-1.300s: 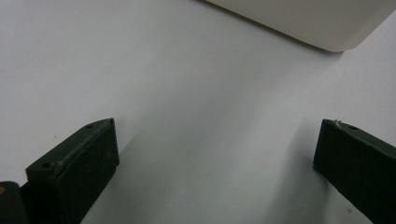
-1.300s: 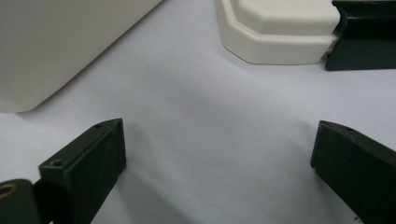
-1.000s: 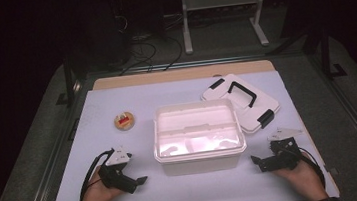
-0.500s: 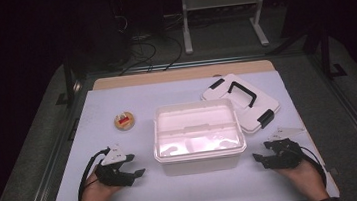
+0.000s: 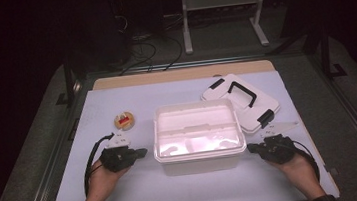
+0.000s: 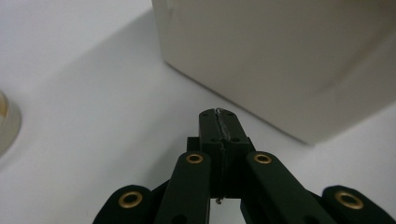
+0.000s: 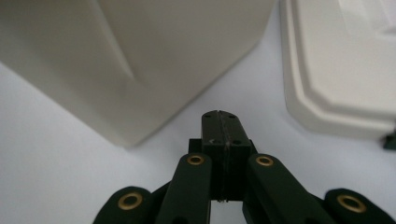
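Observation:
An open white plastic box (image 5: 198, 136) stands in the middle of the table. Its white lid (image 5: 241, 101) with black handle and clips lies behind it to the right. My left gripper (image 5: 141, 152) sits left of the box, pointing at its side wall (image 6: 280, 56); its jaws have just been closing and now stand shut (image 6: 219, 123) with nothing between them. My right gripper (image 5: 252, 148) is at the box's right front corner (image 7: 140, 70). Its jaws have also just been closing and are shut (image 7: 219, 123) and empty, with the lid's edge (image 7: 336, 84) to the right.
A small round dish with a red piece (image 5: 124, 120) rests behind the left gripper; its rim (image 6: 7, 126) shows in the left gripper view. The white table sheet (image 5: 186, 190) ends at dark metal side rails. A wooden strip (image 5: 179, 75) runs along the far edge.
Both grippers' jaws have closed from wide open to shut. Both hands have lifted slightly and the grippers now point inward at the box.

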`<action>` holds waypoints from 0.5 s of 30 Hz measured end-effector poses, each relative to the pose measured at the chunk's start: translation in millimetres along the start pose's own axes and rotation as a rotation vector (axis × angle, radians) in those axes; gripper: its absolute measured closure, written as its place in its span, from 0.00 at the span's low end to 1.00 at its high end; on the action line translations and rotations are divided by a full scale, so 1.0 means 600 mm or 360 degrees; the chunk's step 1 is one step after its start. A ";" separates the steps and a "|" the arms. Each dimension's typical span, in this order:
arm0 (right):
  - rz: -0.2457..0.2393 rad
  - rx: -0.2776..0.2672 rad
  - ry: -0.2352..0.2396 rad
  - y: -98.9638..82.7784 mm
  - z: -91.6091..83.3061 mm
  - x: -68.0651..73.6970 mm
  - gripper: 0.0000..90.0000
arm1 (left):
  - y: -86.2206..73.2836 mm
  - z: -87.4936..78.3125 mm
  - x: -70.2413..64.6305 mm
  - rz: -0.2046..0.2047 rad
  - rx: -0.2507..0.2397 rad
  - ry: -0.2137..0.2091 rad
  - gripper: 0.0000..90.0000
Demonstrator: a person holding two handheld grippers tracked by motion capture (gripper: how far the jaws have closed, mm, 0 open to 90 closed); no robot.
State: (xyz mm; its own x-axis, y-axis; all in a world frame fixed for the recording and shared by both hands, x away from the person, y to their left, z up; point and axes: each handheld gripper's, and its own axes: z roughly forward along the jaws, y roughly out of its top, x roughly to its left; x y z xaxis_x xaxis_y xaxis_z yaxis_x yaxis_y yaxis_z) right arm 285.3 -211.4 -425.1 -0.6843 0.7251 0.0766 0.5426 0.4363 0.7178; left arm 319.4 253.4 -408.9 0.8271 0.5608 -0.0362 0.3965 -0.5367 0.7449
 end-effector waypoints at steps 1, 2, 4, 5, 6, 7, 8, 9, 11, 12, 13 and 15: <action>-0.0015 -0.0020 0.0011 0.004 0.001 -0.001 1.00 | 0.005 0.004 0.001 -0.0001 -0.0013 -0.0004 1.00; -0.0021 -0.0038 0.0019 0.009 0.002 -0.001 1.00 | 0.005 0.004 0.001 -0.0001 -0.0013 -0.0004 1.00; -0.0030 -0.0056 0.0018 0.021 0.005 0.000 1.00 | 0.021 0.015 0.006 0.0011 -0.0018 0.0000 1.00; -0.0038 -0.0060 0.0012 0.025 0.007 -0.001 1.00 | 0.026 0.019 0.008 0.0006 -0.0023 -0.0005 1.00; -0.0038 -0.0065 0.0013 0.030 0.009 -0.001 1.00 | 0.031 0.024 0.010 -0.0005 -0.0028 -0.0009 1.00; -0.0044 -0.0066 0.0008 0.035 0.012 -0.001 1.00 | 0.035 0.029 0.012 0.0000 -0.0028 -0.0012 1.00; -0.0044 -0.0074 0.0007 0.038 0.014 -0.002 1.00 | 0.040 0.034 0.013 0.0000 -0.0034 -0.0020 1.00; -0.0049 -0.0075 0.0010 0.042 0.016 -0.003 1.00 | 0.044 0.038 0.014 0.0002 -0.0042 -0.0031 1.00; -0.0053 -0.0084 0.0012 0.047 0.018 -0.003 1.00 | 0.051 0.044 0.013 0.0013 -0.0051 -0.0041 1.00; -0.0052 -0.0094 0.0021 0.049 0.019 -0.002 1.00 | 0.054 0.047 0.012 0.0015 -0.0051 -0.0052 1.00; -0.0046 -0.0097 0.0028 0.051 0.020 -0.002 1.00 | 0.057 0.050 0.011 0.0028 -0.0048 -0.0058 1.00; -0.0061 -0.0095 0.0023 0.053 0.022 -0.001 1.00 | 0.059 0.052 0.010 0.0044 -0.0028 -0.0038 1.00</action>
State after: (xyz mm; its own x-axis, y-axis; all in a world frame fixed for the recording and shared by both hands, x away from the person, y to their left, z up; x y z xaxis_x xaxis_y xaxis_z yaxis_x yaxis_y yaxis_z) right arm 309.6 -190.9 -411.6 -0.7112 0.7006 0.0580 0.4864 0.4308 0.7602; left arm 350.7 217.9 -403.9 0.8470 0.5307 -0.0312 0.3663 -0.5403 0.7576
